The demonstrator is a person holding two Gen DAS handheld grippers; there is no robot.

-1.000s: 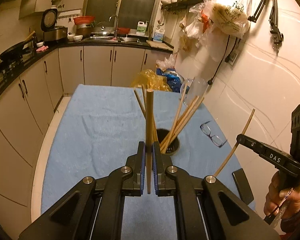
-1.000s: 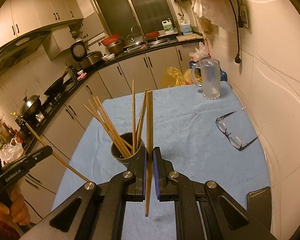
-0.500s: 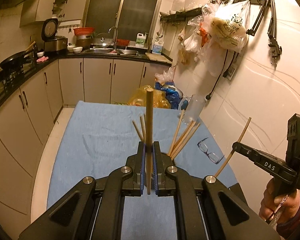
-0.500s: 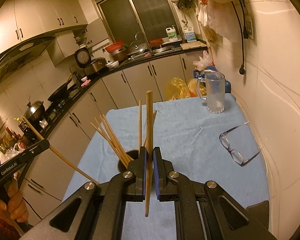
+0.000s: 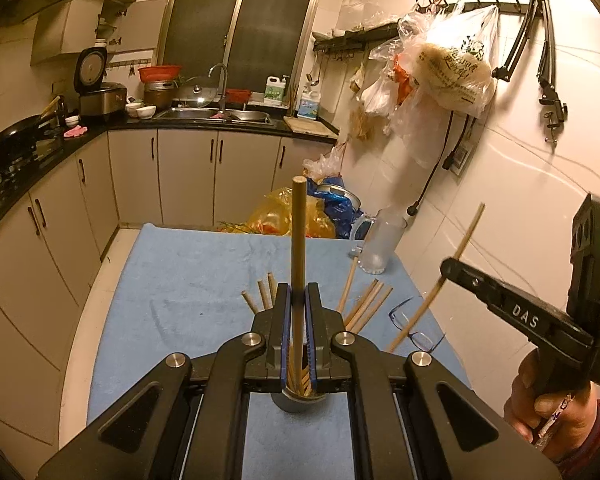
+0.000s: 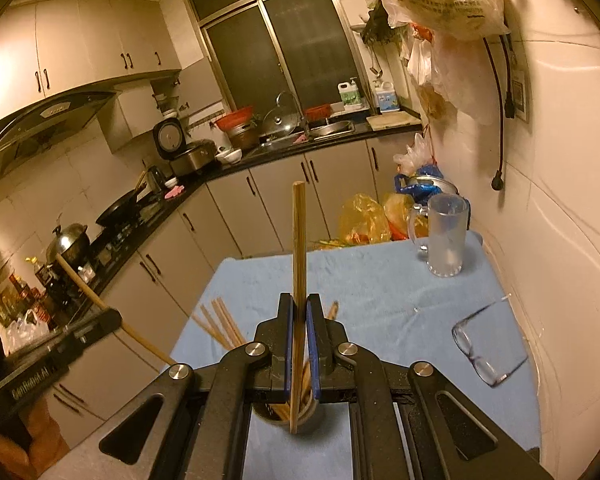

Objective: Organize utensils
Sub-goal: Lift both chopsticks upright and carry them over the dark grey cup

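1. Left gripper (image 5: 298,300) clamps one upright chopstick (image 5: 298,232); right gripper (image 6: 299,312) clamps another (image 6: 299,240). Open air surrounds both.
2. Both have risen: the cup (image 5: 298,402) of chopsticks, earlier ahead, now sits beneath the jaws.
3. Beyond, blue cloth (image 5: 188,276), glasses (image 6: 488,348), mug (image 6: 446,236), wall at right.

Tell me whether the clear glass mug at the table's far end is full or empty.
Empty, apparently: the clear glass mug stands upright on the blue cloth, frosted-looking, with no liquid line visible inside.
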